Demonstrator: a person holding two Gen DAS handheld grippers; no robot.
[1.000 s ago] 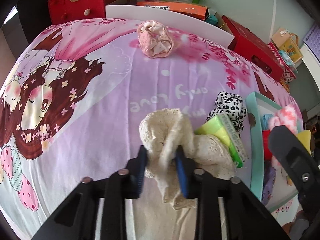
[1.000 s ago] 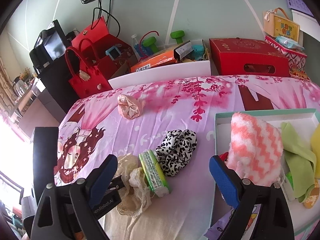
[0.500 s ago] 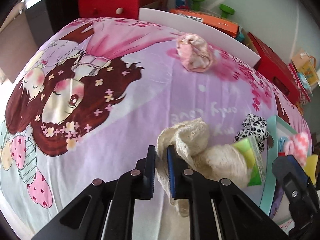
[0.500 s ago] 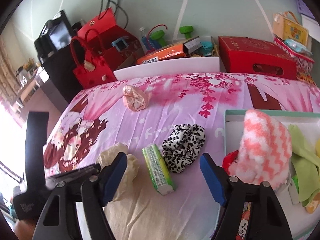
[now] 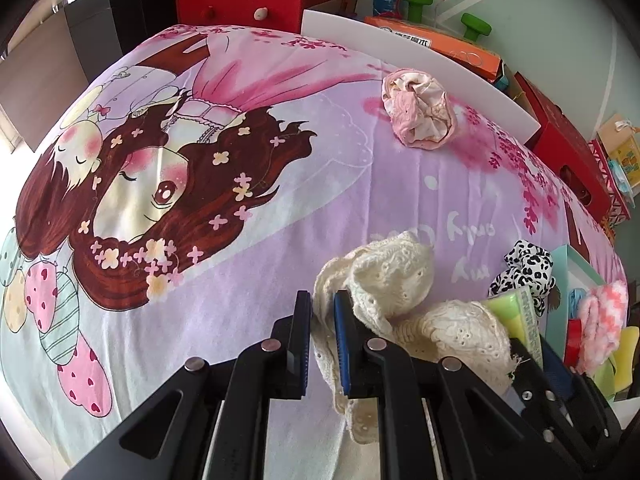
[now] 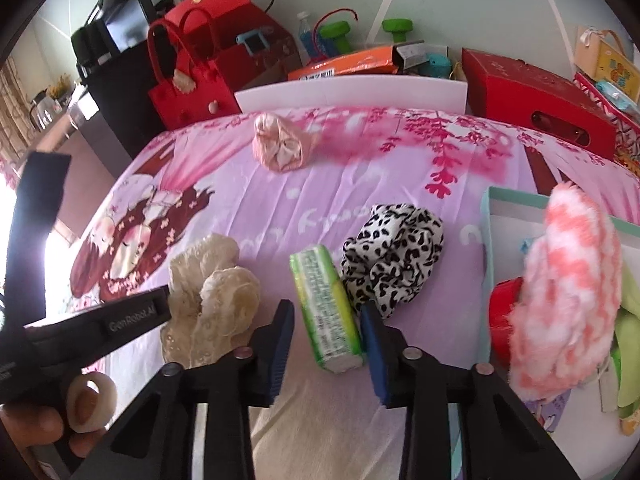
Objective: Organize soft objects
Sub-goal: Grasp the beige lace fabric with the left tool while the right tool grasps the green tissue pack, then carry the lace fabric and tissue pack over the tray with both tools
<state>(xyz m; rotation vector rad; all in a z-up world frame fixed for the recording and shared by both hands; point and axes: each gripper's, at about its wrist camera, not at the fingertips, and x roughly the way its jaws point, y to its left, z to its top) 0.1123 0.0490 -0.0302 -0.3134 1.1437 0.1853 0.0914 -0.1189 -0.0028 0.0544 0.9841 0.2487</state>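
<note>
A cream lace cloth [image 5: 392,276] lies bunched on the pink cartoon bedsheet [image 5: 240,320], and my left gripper [image 5: 322,308] is shut on its near fold. In the right wrist view the same lace cloth [image 6: 212,276] sits left of a green tissue pack [image 6: 324,304]. My right gripper [image 6: 327,320] straddles that pack with its jaws closing; the right pad is at the pack's side and a gap shows on the left. A leopard-print cloth [image 6: 396,256] lies just right of the pack. A pink satin cloth [image 6: 280,148] rests farther back.
A teal-rimmed box [image 6: 486,240] at the right holds a pink-and-white fluffy item [image 6: 568,304] and green cloths. A white board [image 6: 352,88], red bags [image 6: 192,88], a red box [image 6: 536,92] and green dumbbells stand behind the bed. A hand [image 6: 36,424] holds the left gripper.
My left gripper's jaws have closed onto the lace cloth and shifted it a little. My right gripper has come down over the green pack and its jaws have narrowed around it.
</note>
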